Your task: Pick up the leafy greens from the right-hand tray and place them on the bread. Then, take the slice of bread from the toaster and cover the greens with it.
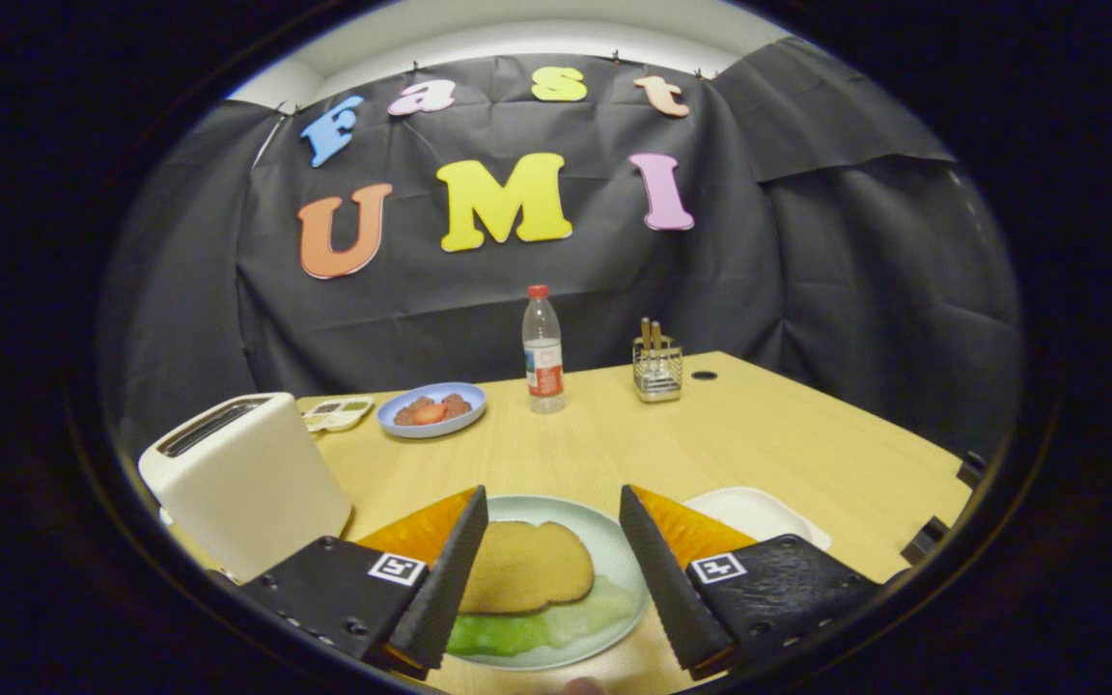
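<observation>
While our hand-held gripper (553, 502) hangs wide open and empty, we see bread (525, 567) covering leafy greens (542, 627) on the plate (556, 508)

Light wood counter (788, 434); black cloth wall (807, 280) hangs creased behind it; above, apparently a pale ceiling (517, 29), evenly lit.

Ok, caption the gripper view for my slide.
Open gripper above plate where bread slice covers leafy greens.
</observation>
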{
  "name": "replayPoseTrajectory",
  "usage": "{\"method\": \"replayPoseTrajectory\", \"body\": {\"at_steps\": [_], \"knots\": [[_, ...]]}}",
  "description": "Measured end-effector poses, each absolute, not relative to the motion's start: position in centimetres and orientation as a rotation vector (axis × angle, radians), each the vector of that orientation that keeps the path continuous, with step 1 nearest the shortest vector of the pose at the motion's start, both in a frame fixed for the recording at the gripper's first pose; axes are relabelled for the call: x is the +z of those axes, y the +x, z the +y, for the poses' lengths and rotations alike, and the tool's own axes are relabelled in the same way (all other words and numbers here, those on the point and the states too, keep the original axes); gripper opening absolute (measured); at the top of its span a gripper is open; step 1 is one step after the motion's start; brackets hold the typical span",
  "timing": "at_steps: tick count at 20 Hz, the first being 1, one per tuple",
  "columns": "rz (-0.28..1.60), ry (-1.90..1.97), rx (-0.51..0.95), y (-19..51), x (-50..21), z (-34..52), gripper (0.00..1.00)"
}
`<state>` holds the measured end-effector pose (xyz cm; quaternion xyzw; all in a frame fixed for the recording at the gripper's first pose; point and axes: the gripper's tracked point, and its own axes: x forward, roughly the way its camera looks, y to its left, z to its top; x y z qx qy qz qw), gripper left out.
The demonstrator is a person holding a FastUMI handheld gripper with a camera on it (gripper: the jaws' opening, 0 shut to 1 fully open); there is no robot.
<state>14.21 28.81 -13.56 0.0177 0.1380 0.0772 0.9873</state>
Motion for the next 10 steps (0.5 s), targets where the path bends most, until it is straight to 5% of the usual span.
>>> {"method": "replayPoseTrajectory", "body": {"at_steps": [4, 10], "knots": [[0.114, -0.054, 0.220, 12.7, -7.3, 27.0, 0.95], [-0.057, -0.103, 0.179, 7.9, 1.8, 19.9, 0.95]]}}
